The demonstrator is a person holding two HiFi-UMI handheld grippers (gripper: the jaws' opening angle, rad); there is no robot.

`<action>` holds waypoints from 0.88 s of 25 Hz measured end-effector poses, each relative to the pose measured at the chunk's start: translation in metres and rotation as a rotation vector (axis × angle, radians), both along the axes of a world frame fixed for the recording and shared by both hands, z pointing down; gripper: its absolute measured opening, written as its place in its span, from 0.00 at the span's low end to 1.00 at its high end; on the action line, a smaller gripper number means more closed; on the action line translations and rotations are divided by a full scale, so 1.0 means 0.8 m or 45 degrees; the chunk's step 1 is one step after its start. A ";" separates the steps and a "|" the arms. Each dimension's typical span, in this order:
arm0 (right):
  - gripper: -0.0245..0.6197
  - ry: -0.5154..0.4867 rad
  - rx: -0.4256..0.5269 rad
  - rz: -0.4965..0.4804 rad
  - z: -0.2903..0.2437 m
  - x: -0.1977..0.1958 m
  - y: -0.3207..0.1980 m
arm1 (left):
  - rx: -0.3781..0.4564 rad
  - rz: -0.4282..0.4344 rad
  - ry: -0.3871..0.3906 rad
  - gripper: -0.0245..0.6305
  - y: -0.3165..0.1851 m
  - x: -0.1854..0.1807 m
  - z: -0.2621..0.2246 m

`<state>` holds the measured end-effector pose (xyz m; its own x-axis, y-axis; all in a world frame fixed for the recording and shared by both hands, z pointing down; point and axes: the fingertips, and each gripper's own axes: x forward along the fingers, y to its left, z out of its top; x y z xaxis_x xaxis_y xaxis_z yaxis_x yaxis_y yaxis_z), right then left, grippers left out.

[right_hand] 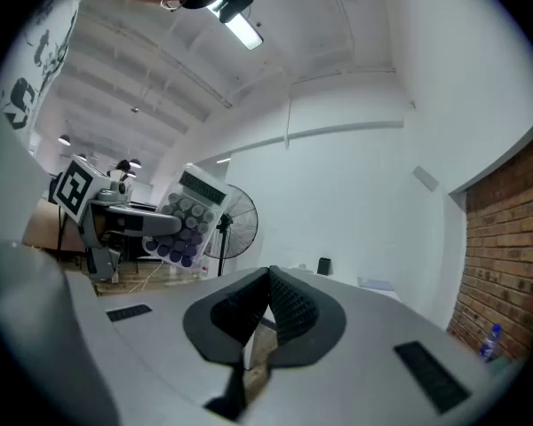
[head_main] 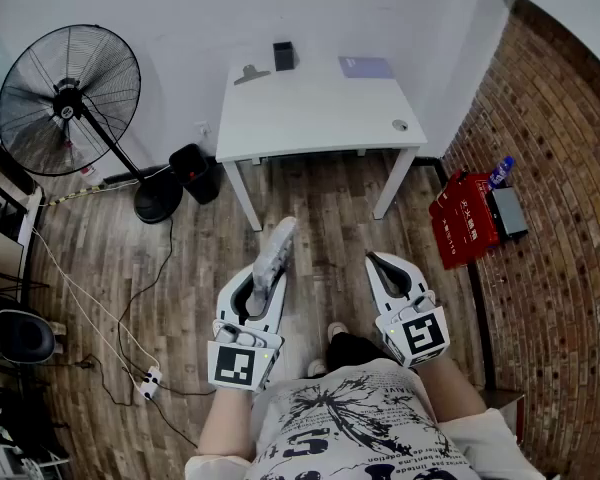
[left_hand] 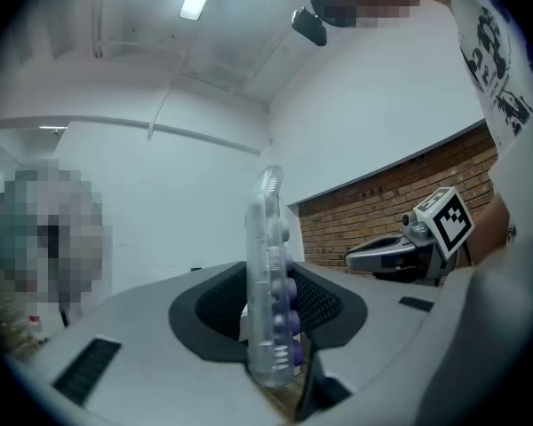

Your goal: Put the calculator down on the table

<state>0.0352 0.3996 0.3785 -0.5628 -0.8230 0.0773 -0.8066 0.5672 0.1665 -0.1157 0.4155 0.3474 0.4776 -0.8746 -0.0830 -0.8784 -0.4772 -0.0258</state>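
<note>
The pads (left_hand: 218, 304) of the left gripper (left_hand: 274, 309) pinch the lower end of the calculator (left_hand: 268, 256), one pad on each flat face. The calculator stands edge-on between them, with its clear case upright and its purple keys facing the right-hand jaw. The upper end projects well beyond the jaw tips. The jaws of the right gripper (right_hand: 268, 284) are pressed together tip to tip, with nothing between them. Both grippers are level and side by side, just in front of the person's torso, the right one near the left but apart from it. In the right gripper view, the keypad and display of the calculator face the camera at a tilt. In the head view, the calculator is in the air above the wooden floor (head_main: 325, 218), short of the white table (head_main: 310, 113) and not touching it. On the table are a small black box (head_main: 283, 55), a grey clip-like item (head_main: 250, 73) and a pale purple sheet (head_main: 366, 66) along the far edge. A small round object (head_main: 400, 125) lies near the right front corner. A standing fan (head_main: 70, 98) and a black bin (head_main: 193, 171) are left of the table. A red crate (head_main: 465, 218) sits against the brick wall (head_main: 565, 238) on the right.
</note>
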 end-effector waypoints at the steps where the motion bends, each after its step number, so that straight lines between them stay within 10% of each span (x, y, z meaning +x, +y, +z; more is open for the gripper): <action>1: 0.06 -0.005 -0.004 0.006 -0.001 0.000 -0.001 | -0.004 0.002 0.002 0.26 -0.001 0.000 0.000; 22: 0.06 -0.079 -0.093 0.123 0.022 0.025 -0.091 | -0.068 0.025 -0.058 0.26 -0.074 0.006 0.024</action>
